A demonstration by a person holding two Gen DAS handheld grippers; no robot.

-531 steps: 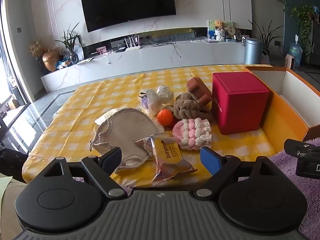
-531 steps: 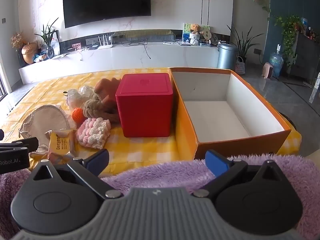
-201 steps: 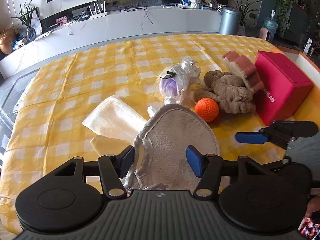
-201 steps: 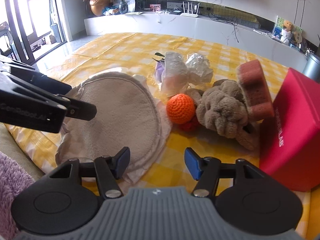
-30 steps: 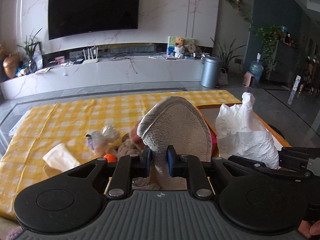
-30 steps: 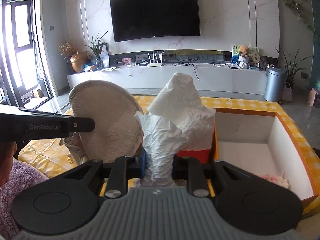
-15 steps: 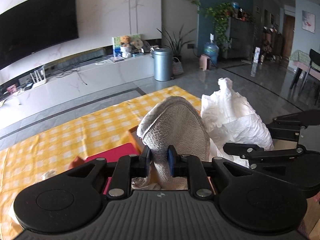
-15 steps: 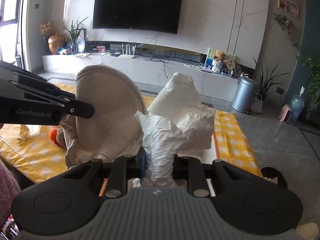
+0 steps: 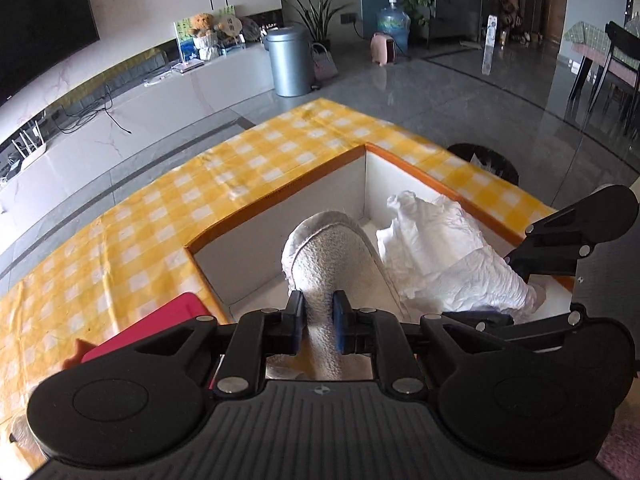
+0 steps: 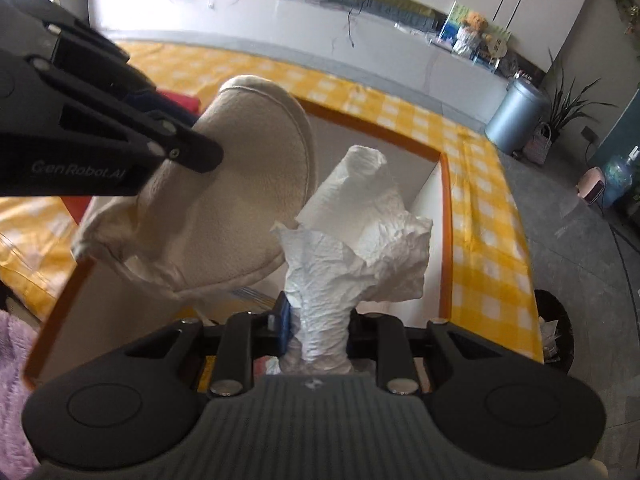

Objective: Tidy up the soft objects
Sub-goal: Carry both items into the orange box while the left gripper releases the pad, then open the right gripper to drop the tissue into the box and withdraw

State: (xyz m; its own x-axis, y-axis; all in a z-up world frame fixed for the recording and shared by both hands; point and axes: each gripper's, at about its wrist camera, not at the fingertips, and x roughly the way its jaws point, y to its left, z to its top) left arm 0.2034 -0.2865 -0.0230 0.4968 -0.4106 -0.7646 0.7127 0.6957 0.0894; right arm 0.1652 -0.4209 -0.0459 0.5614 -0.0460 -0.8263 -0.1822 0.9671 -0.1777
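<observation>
My left tool [image 9: 318, 322] clamped on beige terry mitt [image 9: 332, 256]; right tool [image 10: 318, 326] clamped on crumpled white tissue [image 10: 360, 220]. Both carried from counter, now over orange box [image 9: 280, 194]. Judgement: release next.

Glossy grey tile floor [image 9: 460, 92], a long white media console [image 9: 132, 108], a wall-mounted television [image 9: 40, 24], a steel bin [image 9: 290, 62]
</observation>
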